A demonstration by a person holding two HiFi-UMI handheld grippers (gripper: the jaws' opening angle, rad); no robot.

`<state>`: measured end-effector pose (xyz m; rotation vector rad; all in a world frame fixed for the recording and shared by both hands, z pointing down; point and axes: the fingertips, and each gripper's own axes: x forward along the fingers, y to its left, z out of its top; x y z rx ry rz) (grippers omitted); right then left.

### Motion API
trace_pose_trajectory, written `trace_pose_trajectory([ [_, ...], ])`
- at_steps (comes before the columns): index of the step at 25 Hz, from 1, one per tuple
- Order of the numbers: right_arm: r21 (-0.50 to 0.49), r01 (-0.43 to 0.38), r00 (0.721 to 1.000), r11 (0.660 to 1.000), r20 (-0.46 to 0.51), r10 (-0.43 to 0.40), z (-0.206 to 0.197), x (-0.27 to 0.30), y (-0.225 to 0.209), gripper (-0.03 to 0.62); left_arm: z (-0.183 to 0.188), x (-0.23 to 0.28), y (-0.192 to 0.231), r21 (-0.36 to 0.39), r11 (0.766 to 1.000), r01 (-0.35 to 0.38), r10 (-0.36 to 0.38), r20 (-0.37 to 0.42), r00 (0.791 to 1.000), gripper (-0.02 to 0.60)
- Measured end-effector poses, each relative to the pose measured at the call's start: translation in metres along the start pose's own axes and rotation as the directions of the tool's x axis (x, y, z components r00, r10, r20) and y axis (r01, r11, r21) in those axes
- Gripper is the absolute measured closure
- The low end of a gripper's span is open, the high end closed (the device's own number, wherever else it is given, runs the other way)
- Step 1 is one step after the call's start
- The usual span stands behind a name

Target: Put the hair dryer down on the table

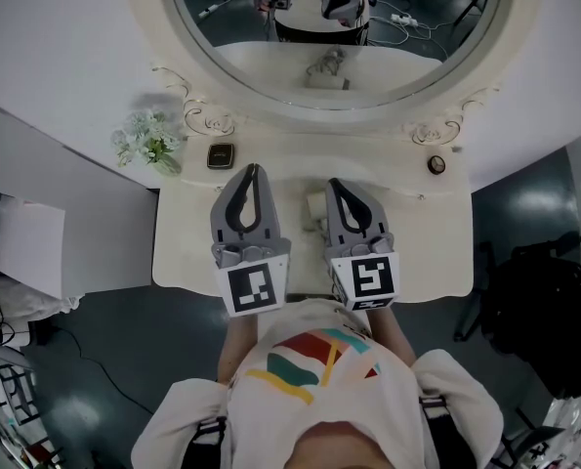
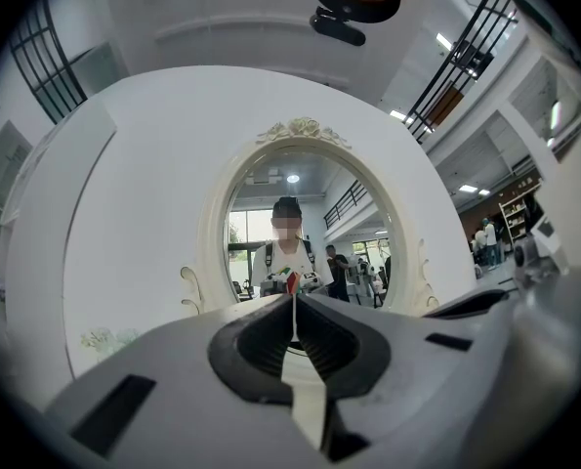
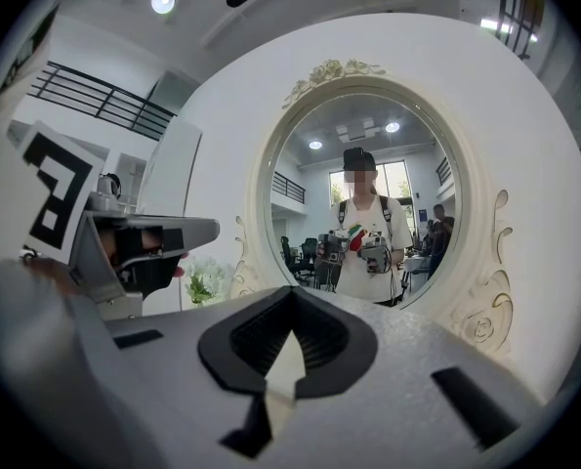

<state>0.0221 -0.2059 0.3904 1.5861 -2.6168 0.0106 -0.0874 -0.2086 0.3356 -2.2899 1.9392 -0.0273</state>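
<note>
Both grippers hover side by side over the cream dressing table (image 1: 427, 252), pointing level at the oval mirror (image 1: 270, 81). My left gripper (image 1: 254, 169) is shut, its tips meeting with nothing between them (image 2: 293, 306). My right gripper (image 1: 333, 183) is shut and empty too (image 3: 292, 293). A pale object (image 1: 315, 206), possibly the hair dryer, lies on the table between the two grippers, partly hidden under the right one. Neither gripper view shows it. The mirror reflects a person holding both grippers.
A small bunch of white flowers (image 1: 148, 141) and a small dark box (image 1: 221, 154) sit at the table's back left. A little round item (image 1: 435, 164) is at the back right. A black chair (image 1: 544, 301) stands to the right, white furniture (image 1: 26, 242) to the left.
</note>
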Motion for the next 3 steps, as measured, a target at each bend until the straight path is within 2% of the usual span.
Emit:
trace_pose_trajectory([
  [3, 0.001, -0.001, 1.000, 1.000, -0.007, 0.001, -0.0023, -0.0004, -0.0012, 0.594, -0.0006, 0.0000, -0.0006, -0.001, 1.000, -0.001, 0.001, -0.005, 1.000, 0.572],
])
